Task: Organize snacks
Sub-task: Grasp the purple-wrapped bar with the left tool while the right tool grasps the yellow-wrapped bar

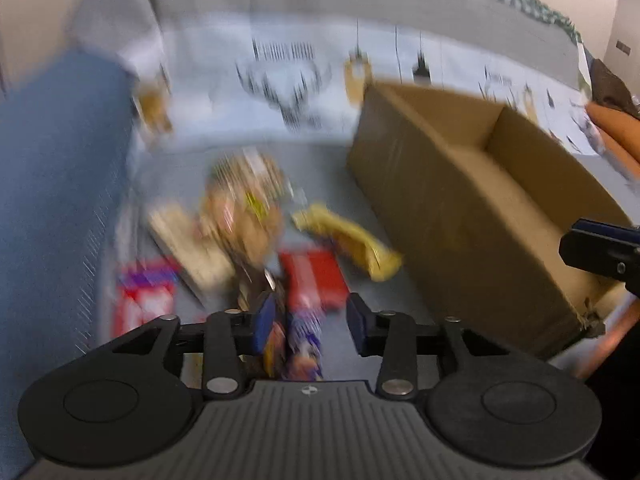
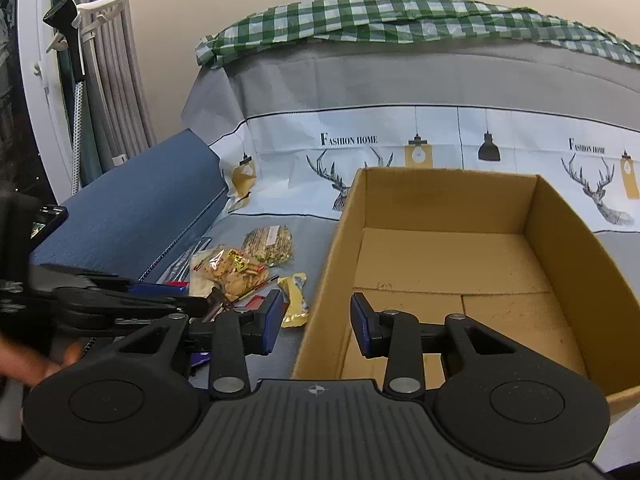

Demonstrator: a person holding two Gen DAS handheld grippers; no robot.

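Currently, layout: all snacks lie loose on the grey cover; the box holds none.
Blue cushion (image 2: 132, 208): at 9 o'clock of the snack pile, it walls the pile in on that side.
Red-and-purple packet (image 1: 146, 296): at 8 o'clock in the left wrist view, flat on the cover, too blurred to identify. Count: one.
Left gripper (image 1: 311, 320): jaws apart, gripping nothing; it hovers directly over the pile, judged to be lined up for a pick. A purple-and-orange packet (image 1: 304, 340) lies below the gap; contact cannot be told through the blur.
Cracker bag (image 2: 228, 268): clear bag of round crackers at the pile centre. Count: one.
Green-speckled bag (image 2: 270, 244): touching the cracker bag at its 1 o'clock. Count: one.
Red packet (image 1: 310, 276): just ahead of the left fingertips, at 12 o'clock from them. Count: one.
Yellow packet (image 2: 295, 298): nearest snack to the box, at 9 o'clock of the box wall. Count: one.
Right gripper (image 2: 317, 318): jaws apart, empty; it straddles the near-left box wall, judged to be waiting at the drop zone.
Cardboard box (image 2: 560, 240): at 3 o'clock of the pile, top open, upright, placed beside the snacks so transfers are short. Count: one.
Snack total: at least six visible; overlap and blur hide any more.
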